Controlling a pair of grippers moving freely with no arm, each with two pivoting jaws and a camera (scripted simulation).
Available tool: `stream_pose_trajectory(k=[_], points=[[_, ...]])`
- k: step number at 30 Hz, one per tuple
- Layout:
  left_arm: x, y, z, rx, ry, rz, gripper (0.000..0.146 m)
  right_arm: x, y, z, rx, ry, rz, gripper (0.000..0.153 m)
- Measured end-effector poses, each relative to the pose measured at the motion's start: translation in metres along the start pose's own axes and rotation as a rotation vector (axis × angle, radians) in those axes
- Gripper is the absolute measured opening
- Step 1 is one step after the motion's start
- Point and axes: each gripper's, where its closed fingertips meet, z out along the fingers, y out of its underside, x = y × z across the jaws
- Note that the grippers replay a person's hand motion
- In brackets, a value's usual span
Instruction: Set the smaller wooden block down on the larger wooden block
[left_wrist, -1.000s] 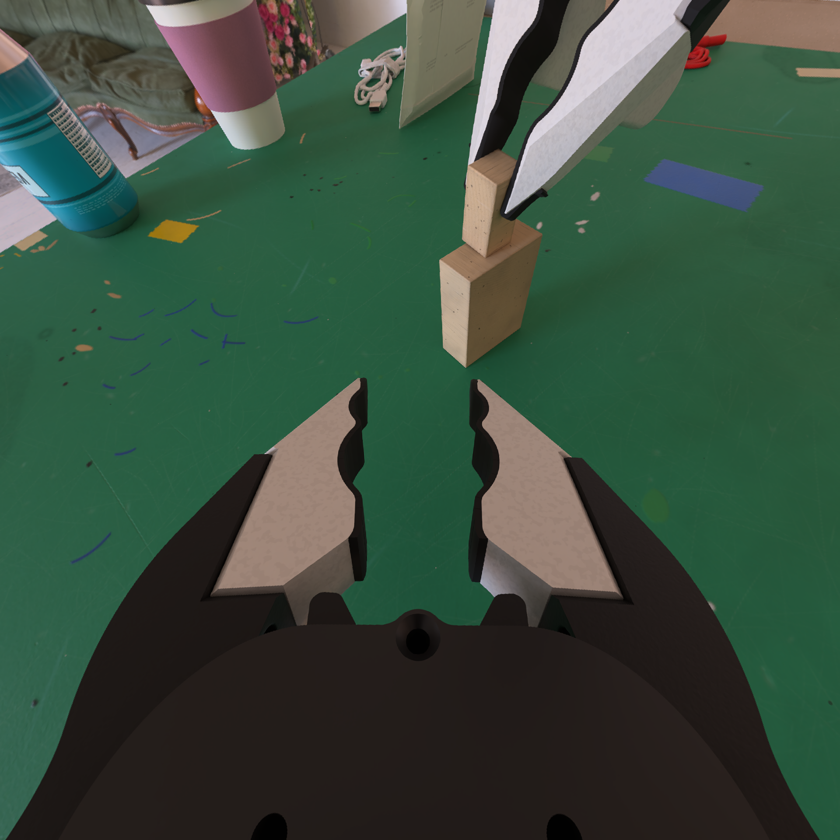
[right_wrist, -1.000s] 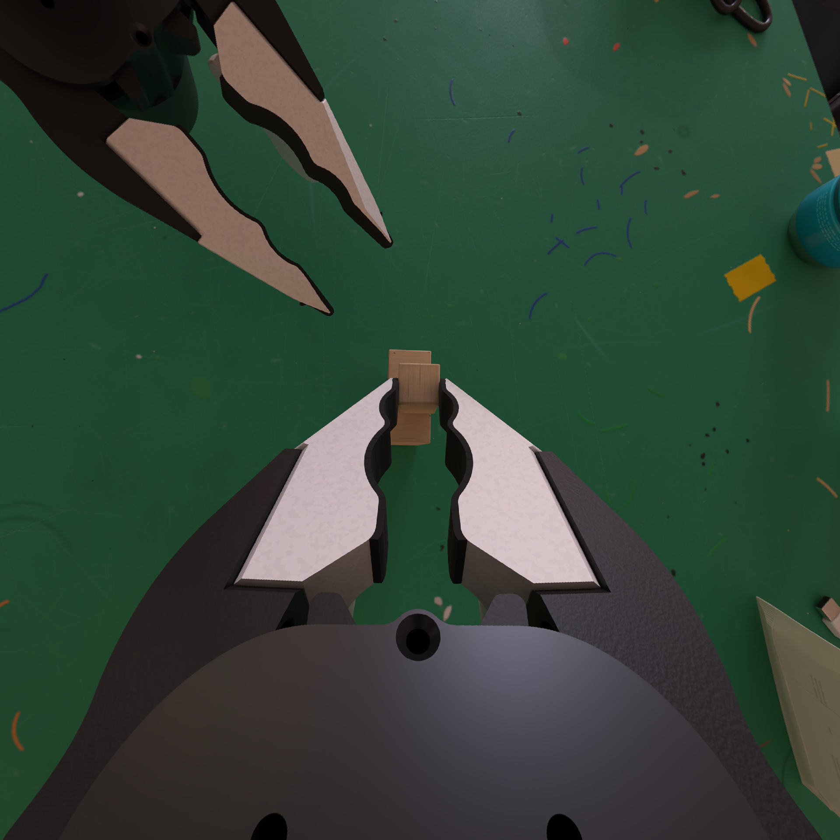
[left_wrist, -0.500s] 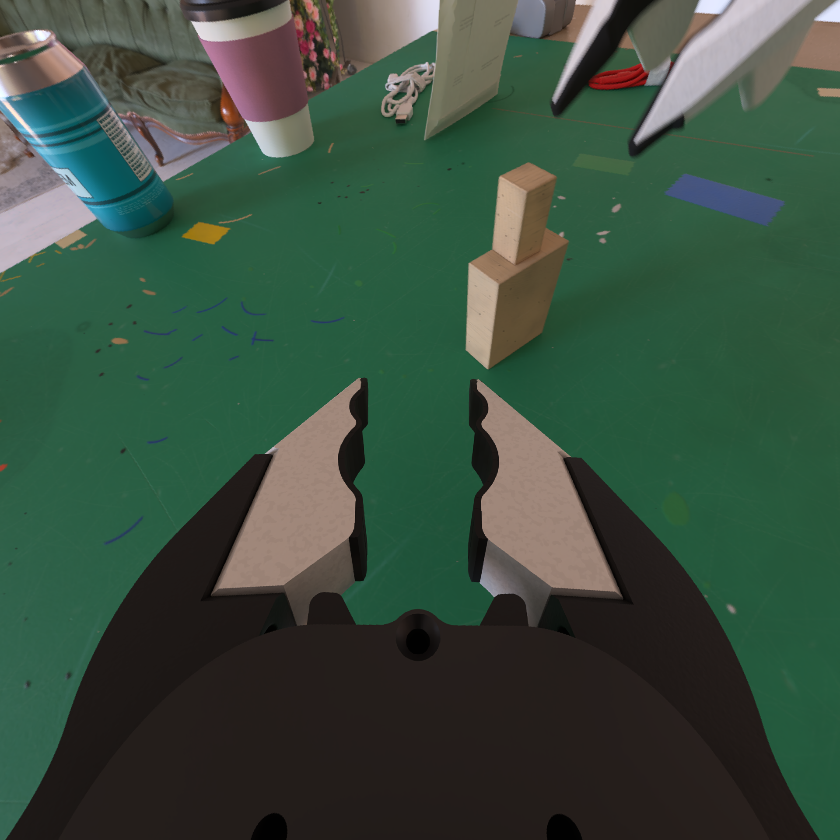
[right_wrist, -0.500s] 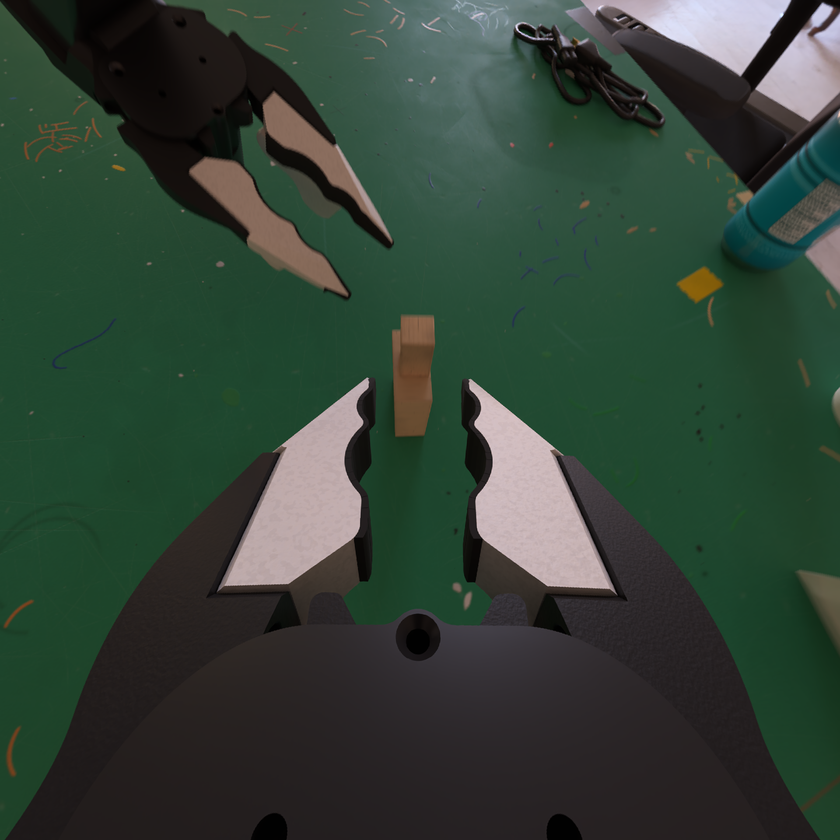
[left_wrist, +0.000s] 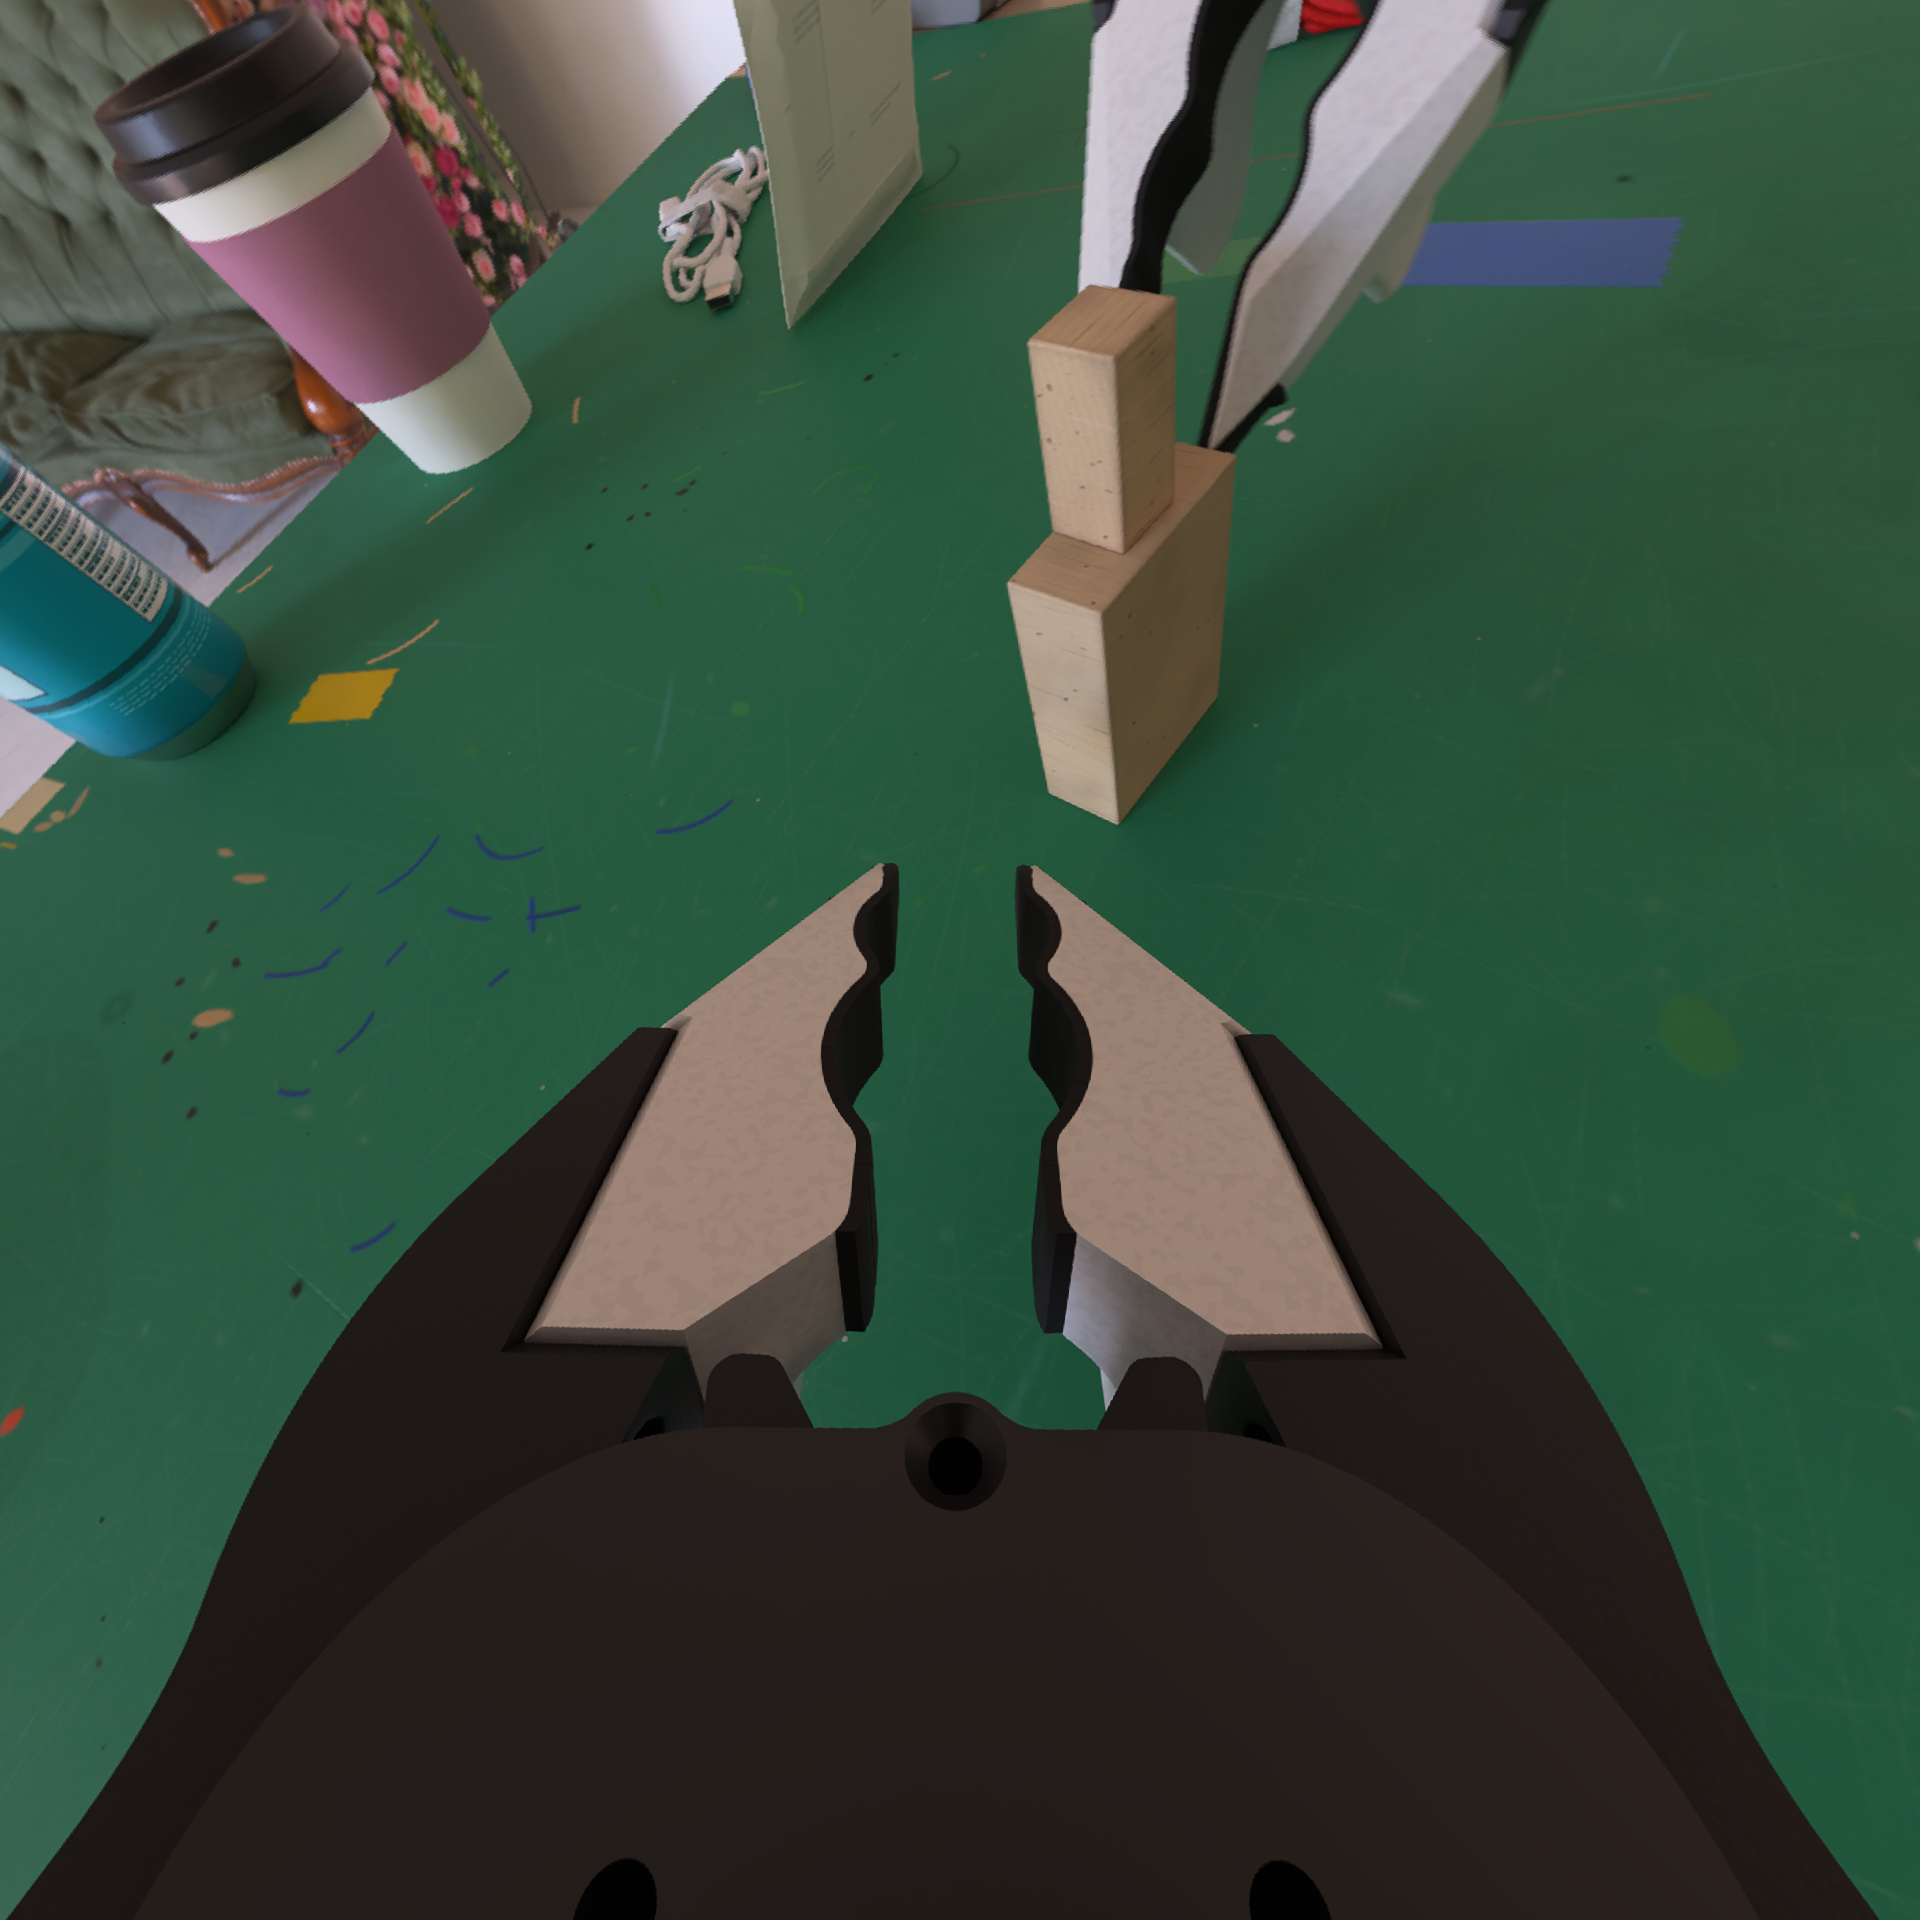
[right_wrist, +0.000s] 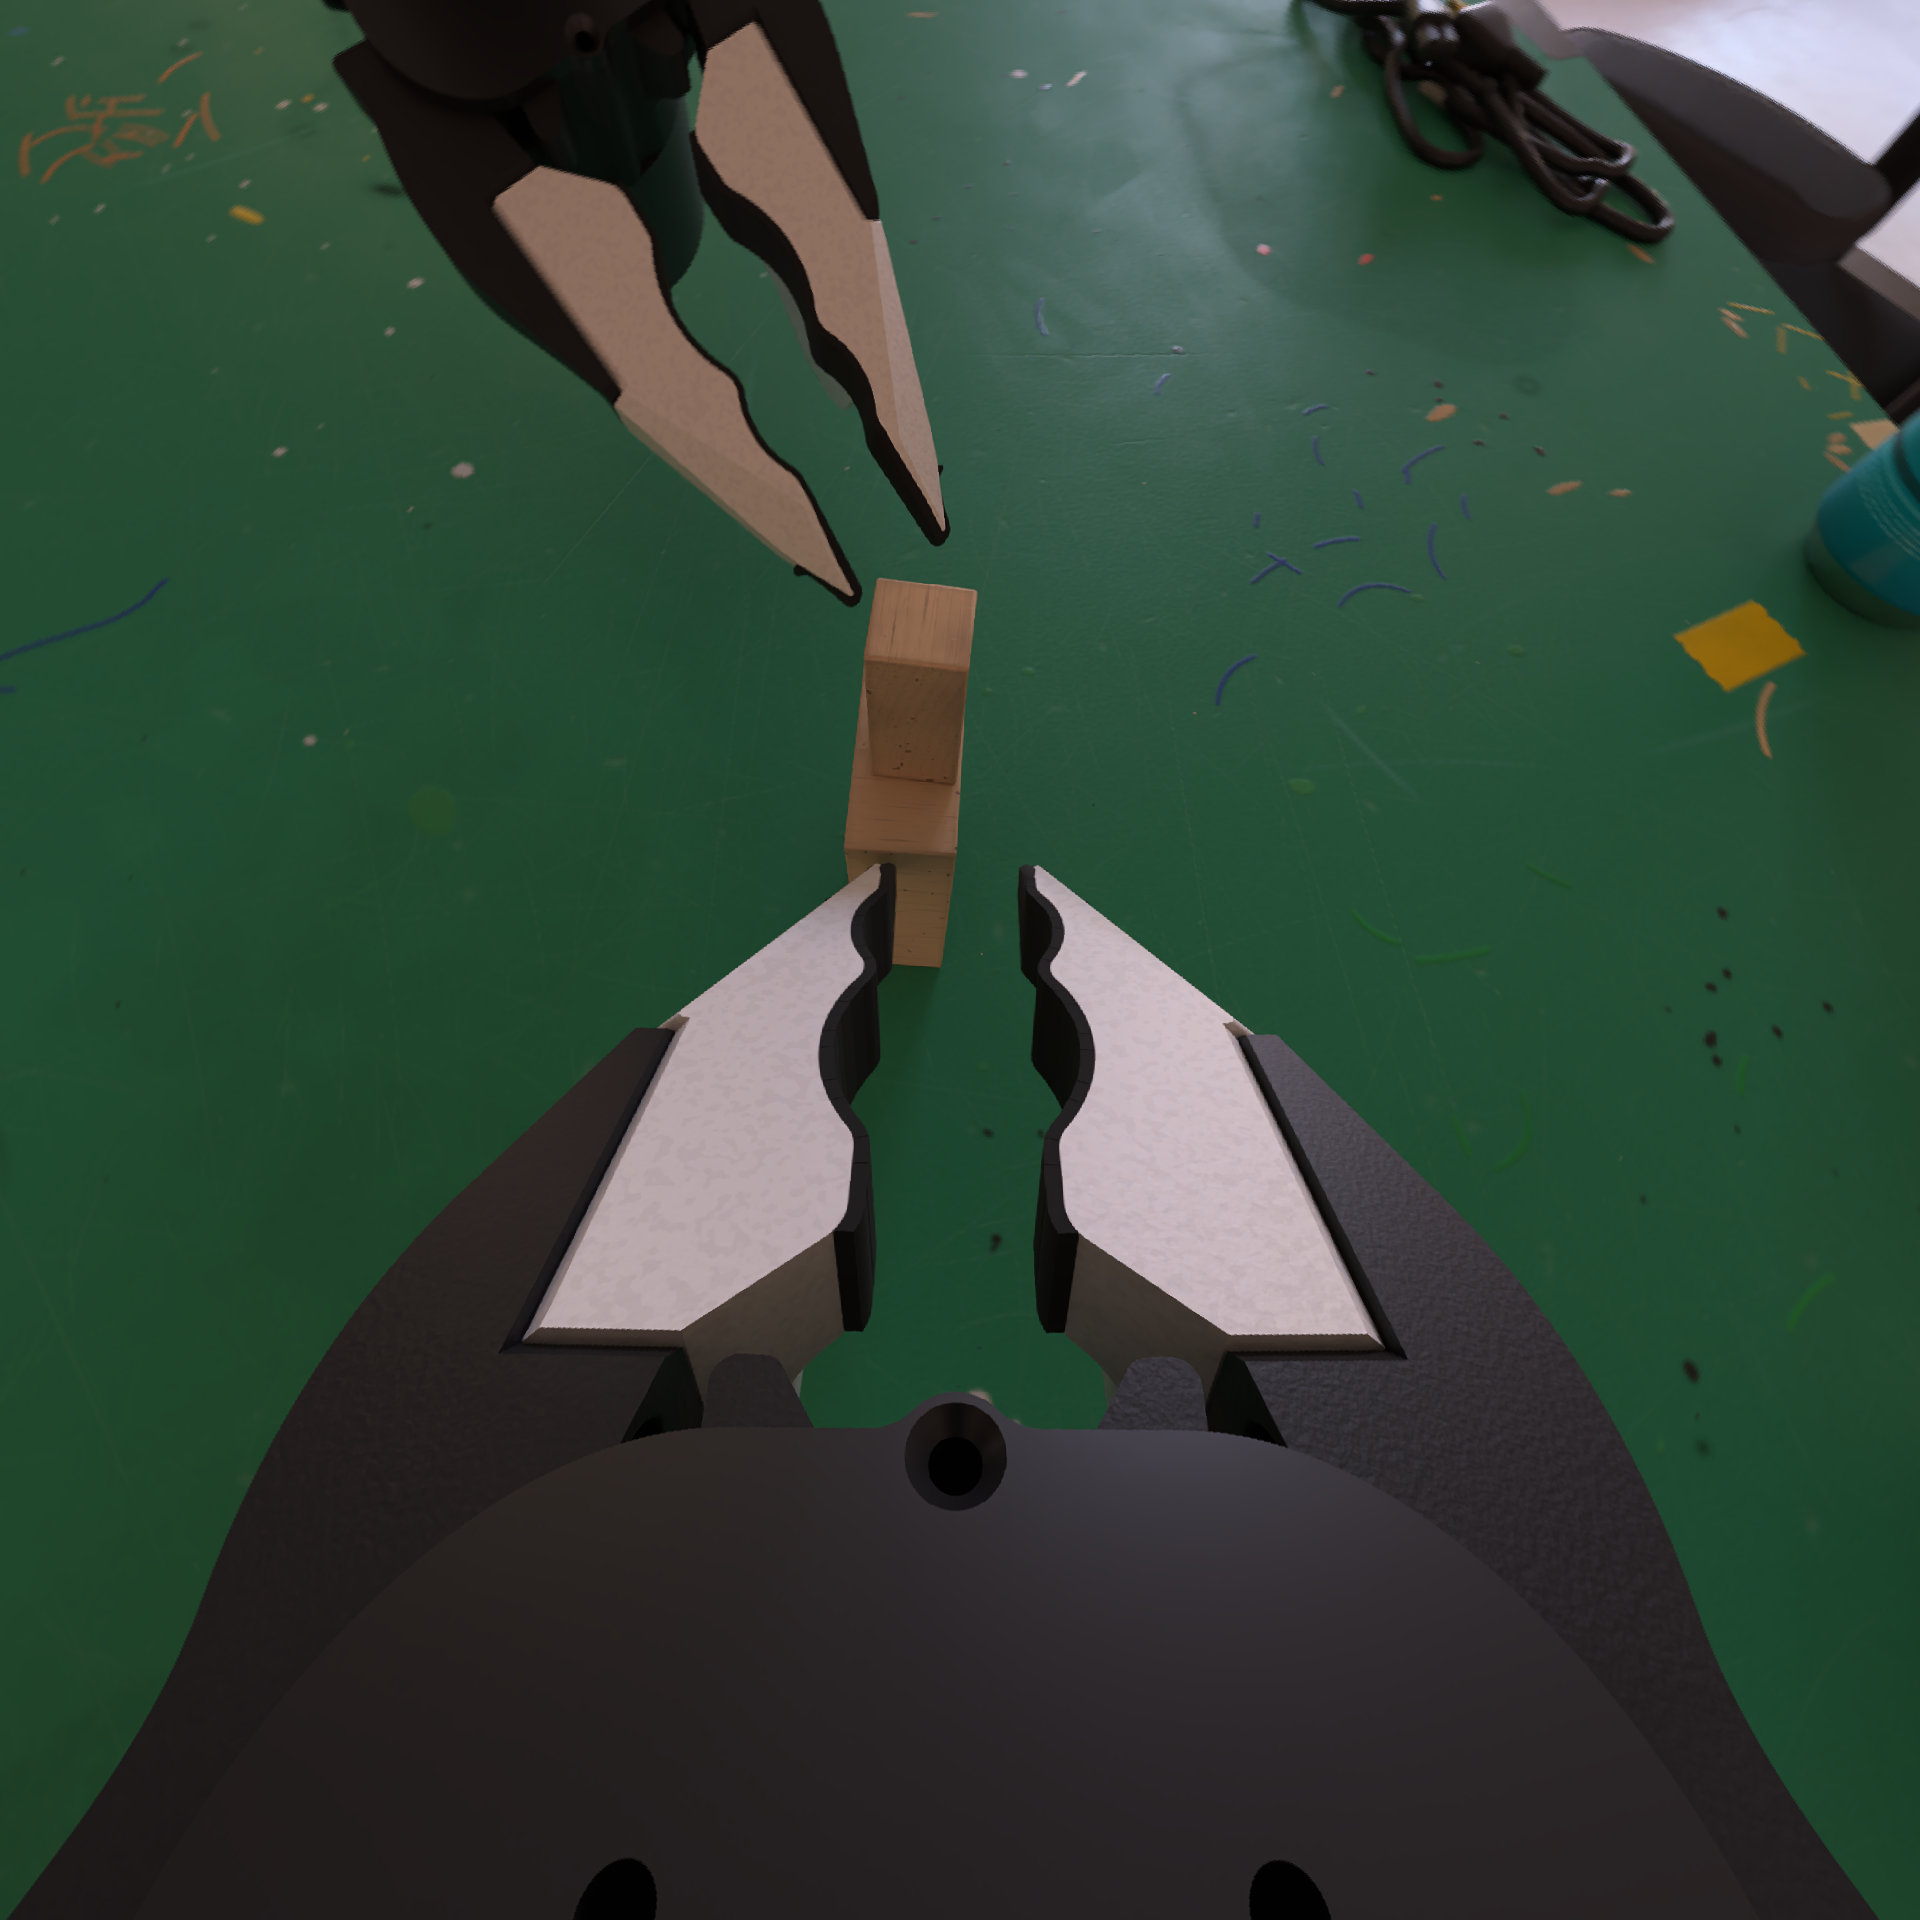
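Note:
The smaller wooden block (left_wrist: 1101, 416) stands upright on the larger wooden block (left_wrist: 1122, 665) on the green table; nothing grips either. In the right wrist view the smaller block (right_wrist: 920, 696) rests on the far part of the larger block (right_wrist: 904, 842). My right gripper (right_wrist: 956, 883) is open and empty, just short of the stack, its left fingertip in front of the larger block's corner. It shows behind the stack in the left wrist view (left_wrist: 1184, 364). My left gripper (left_wrist: 956, 883) is open and empty, a little short of the stack; it also shows in the right wrist view (right_wrist: 891, 566).
A lidded coffee cup (left_wrist: 332, 239), a teal can (left_wrist: 104, 644), a white cable (left_wrist: 707, 234) and a standing pale card (left_wrist: 831, 135) are at the back left. A black cable (right_wrist: 1507, 114) lies far off. Blue tape (left_wrist: 1538, 252) and a yellow patch (left_wrist: 343, 694) mark the table.
My right gripper let go of the smaller block, leaving it on the larger one, lifted away, then came back low beside the stack. My left gripper's view shifted slightly.

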Motion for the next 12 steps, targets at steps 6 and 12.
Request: stream_pose_trajectory(k=[6,12], points=[[0.015,-0.005,-0.001,0.020,0.038,0.027,0.015,0.009,0.003,-0.002,-0.048,-0.125,-0.069,0.019],[0.031,-0.010,-0.001,0.028,0.065,0.059,0.014,0.016,0.006,-0.005,-0.067,-0.190,-0.097,0.021]])
